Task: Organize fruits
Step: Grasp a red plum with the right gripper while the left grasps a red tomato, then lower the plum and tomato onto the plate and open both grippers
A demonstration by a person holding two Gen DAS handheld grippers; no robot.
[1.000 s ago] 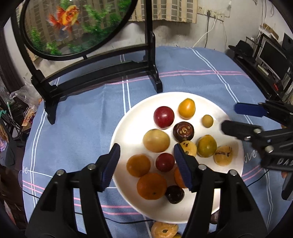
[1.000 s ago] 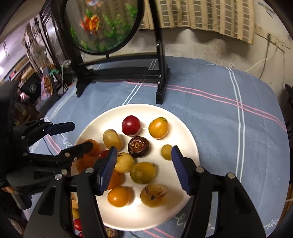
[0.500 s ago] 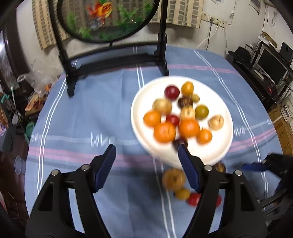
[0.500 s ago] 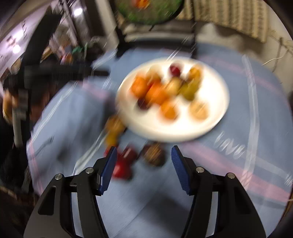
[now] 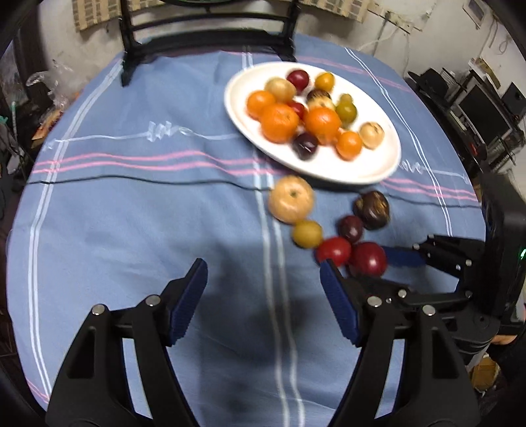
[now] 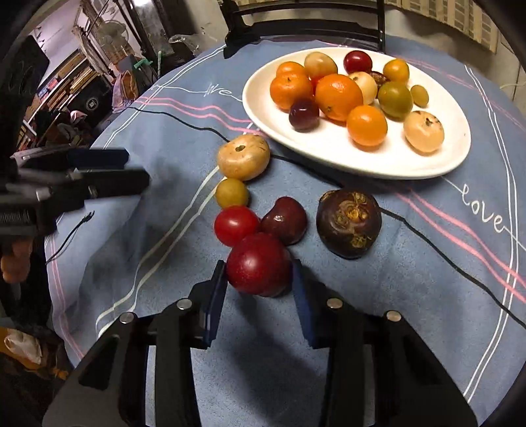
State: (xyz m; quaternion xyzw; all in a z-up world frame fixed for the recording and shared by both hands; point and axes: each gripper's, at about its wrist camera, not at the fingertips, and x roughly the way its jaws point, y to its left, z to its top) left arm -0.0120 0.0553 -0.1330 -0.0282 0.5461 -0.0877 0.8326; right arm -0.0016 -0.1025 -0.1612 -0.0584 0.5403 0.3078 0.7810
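A white plate (image 6: 328,151) (image 5: 368,164) holds several fruits: oranges, red, yellow and dark ones. Six fruits lie loose on the blue cloth in front of it. My right gripper (image 6: 259,279) stands around a big red plum (image 6: 258,264) (image 5: 368,259), its pads at both sides of the fruit, which still rests on the cloth. Next to it lie a red tomato (image 6: 235,225), a dark red plum (image 6: 284,220), a dark mangosteen (image 6: 348,223), a small yellow fruit (image 6: 231,193) and a tan apple-like fruit (image 6: 243,157). My left gripper (image 5: 263,282) is open and empty above bare cloth.
A black wooden stand (image 5: 210,29) rises at the table's far edge. A thin black cable (image 6: 197,124) runs across the cloth under the plate's front. Shelves and clutter lie beyond the table's left edge, electronics (image 5: 476,108) to the right.
Both grippers pulled back from above the plate toward the near side of the table. The right gripper dropped low and narrowed around the big red plum. The left stayed open.
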